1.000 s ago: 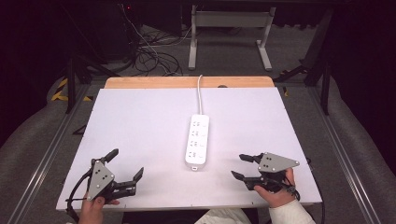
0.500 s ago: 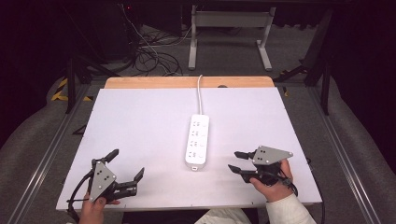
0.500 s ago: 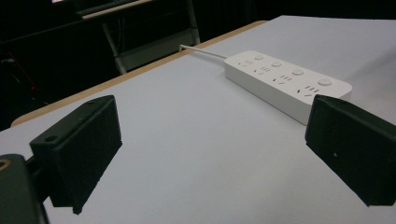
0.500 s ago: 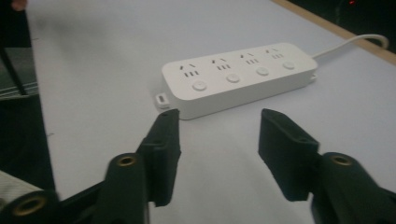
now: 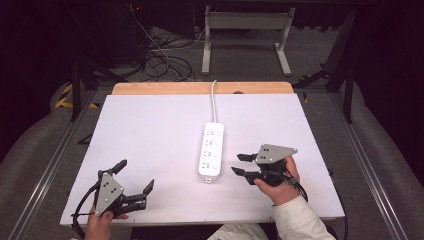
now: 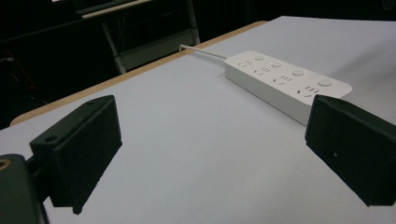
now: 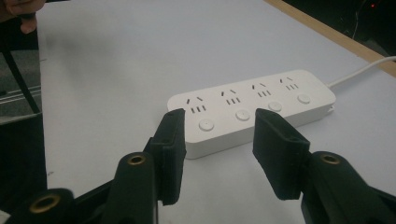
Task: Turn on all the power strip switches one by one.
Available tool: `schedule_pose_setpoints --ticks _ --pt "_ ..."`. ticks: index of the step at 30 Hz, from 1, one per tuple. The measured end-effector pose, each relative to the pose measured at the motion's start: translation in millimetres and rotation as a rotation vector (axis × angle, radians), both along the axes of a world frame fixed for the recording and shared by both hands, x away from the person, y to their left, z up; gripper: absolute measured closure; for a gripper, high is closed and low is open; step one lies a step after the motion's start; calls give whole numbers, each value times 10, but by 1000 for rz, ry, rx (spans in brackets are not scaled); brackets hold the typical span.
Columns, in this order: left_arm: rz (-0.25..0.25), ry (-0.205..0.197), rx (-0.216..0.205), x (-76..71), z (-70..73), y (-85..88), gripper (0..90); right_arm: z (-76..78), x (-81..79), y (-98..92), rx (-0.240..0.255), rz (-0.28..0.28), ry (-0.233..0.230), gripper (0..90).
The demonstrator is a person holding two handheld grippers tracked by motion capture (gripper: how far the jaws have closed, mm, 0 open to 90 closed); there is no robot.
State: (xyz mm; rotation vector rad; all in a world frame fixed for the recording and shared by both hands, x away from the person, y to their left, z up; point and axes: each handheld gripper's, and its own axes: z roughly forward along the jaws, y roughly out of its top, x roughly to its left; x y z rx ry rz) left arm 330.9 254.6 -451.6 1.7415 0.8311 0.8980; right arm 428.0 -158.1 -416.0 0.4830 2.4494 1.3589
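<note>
A white power strip (image 5: 211, 150) with four sockets and round buttons lies lengthwise in the middle of the white table (image 5: 150, 130), its cord (image 5: 214, 100) running off the far edge. My right gripper (image 5: 236, 164) hovers just right of the strip's near end, pointing left at it. Its jaws have just been closing and now stand partly open with nothing between them. In the right gripper view the strip (image 7: 252, 109) lies a short way beyond the right gripper (image 7: 219, 126). My left gripper (image 5: 136, 175) rests near the front left edge, wide open and empty. In the left gripper view the strip (image 6: 285, 81) lies farther off to the right.
A wooden strip (image 5: 200, 88) borders the table's far edge. Beyond it, on the dark floor, are tangled cables (image 5: 160, 60) and a metal stand's legs (image 5: 245, 40). Metal rails (image 5: 55, 160) run along both sides of the table.
The right gripper has moved left toward the strip's near end and risen a little, and its jaws have narrowed. The left gripper and the strip have stayed put.
</note>
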Motion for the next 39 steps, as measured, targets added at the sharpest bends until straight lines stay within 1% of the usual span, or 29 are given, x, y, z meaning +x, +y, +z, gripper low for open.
schedule_pose_setpoints --ticks 7,10,11,15,17,21,22,23,24,26,27,28,31,32,34,35,36,39 --pt "-1 0 -1 -1 2 2 39 47 66 116 3 13 3 574" --pt "4 1 -5 -4 1 3 39 53 92 182 0 21 28 614" --pt "5 1 -5 -3 1 3 39 54 99 201 1 24 32 616" --pt "6 0 -4 -5 2 3 39 61 115 261 -2 26 35 622" --pt "6 0 -2 -5 2 2 39 70 122 281 -1 26 37 641" --pt "6 -1 -2 -6 2 0 39 87 134 309 9 33 54 716" --pt "8 -2 -1 -7 3 0 39 86 140 322 12 38 63 777" --pt "10 -2 0 -6 3 1 39 86 140 322 12 38 63 777" --pt "12 -4 2 -5 4 3 39 82 142 330 13 41 65 804" --pt "19 -5 1 -2 4 8 39 72 139 342 15 46 67 896" --pt "21 -8 3 1 6 13 39 69 138 348 20 48 69 900" --pt "19 -3 -2 1 5 14 39 65 137 355 28 39 65 900" --pt "21 -8 3 0 7 15 39 55 157 375 49 22 46 900" --pt "20 -7 2 -2 6 12 39 50 169 385 53 24 52 900" --pt "18 -4 1 -4 5 7 39 34 193 410 41 18 64 900" --pt "17 -4 -1 -3 4 4 39 1 223 441 24 12 80 900" --pt "16 -4 0 -3 3 3 39 -18 238 458 17 10 87 900" --pt "16 -3 -2 -4 3 4 39 -53 261 494 5 4 95 900"
